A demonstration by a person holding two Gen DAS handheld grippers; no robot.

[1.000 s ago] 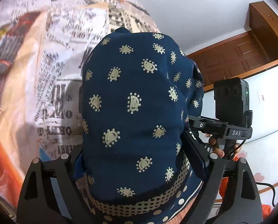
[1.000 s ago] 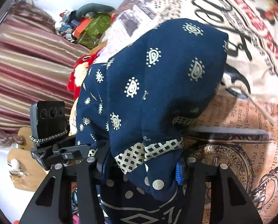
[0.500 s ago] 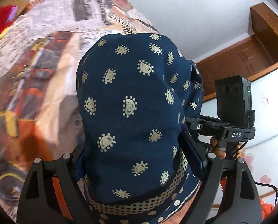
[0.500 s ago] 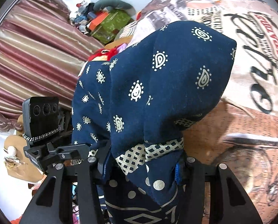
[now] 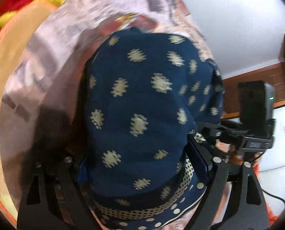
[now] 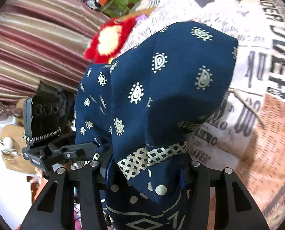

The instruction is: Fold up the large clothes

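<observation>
Red plush toy (image 6: 108, 40) nearer; one navy garment (image 5: 140, 115), two tongs (image 5: 142, 164) (image 6: 146, 169) pinching it.

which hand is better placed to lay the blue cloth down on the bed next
Neither clearly: left tool and right tool each grip the blue cloth above the printed bedspread; both should lower together.

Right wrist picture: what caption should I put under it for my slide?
Right gripper clamps bunched navy patterned cloth above a newspaper-print bedsheet.

Black left gripper (image 5: 142, 164); black right gripper (image 6: 145, 169); silver screws
</observation>
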